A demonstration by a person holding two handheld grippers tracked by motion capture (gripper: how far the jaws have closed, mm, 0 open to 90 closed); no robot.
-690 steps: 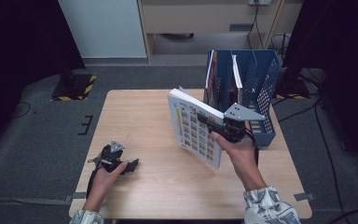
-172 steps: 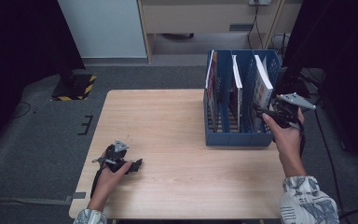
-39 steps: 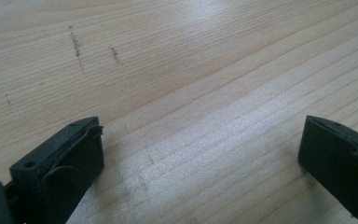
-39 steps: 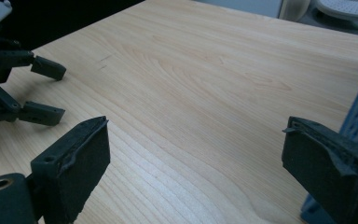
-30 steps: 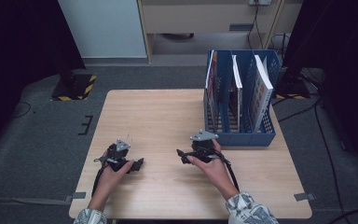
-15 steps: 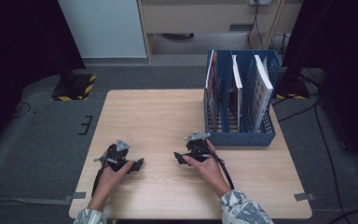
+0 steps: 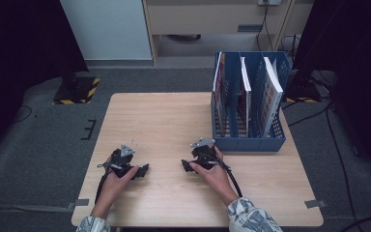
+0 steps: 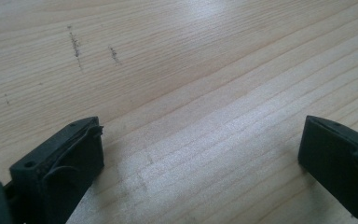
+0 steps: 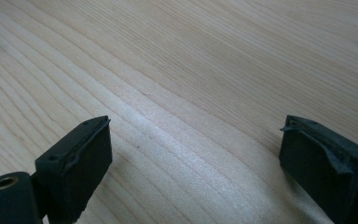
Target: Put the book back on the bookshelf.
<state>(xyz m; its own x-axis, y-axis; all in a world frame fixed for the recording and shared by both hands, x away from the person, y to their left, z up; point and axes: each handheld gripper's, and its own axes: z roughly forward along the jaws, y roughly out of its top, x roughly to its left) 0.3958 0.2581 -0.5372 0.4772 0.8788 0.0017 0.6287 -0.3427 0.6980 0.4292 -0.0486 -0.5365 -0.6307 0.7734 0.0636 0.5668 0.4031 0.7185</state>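
Since one second ago, the right claw (image 7: 187, 166) has moved a little to the left and now rests low on the wooden surface (image 7: 174, 116), with its jaws wide apart and nothing between them. Well apart on the same surface, the left claw (image 7: 144, 170) lies wide too. Just beside the right hand (image 7: 216, 175) stands the blue file rack (image 7: 249, 140), with books (image 7: 269, 94) upright in its compartments.
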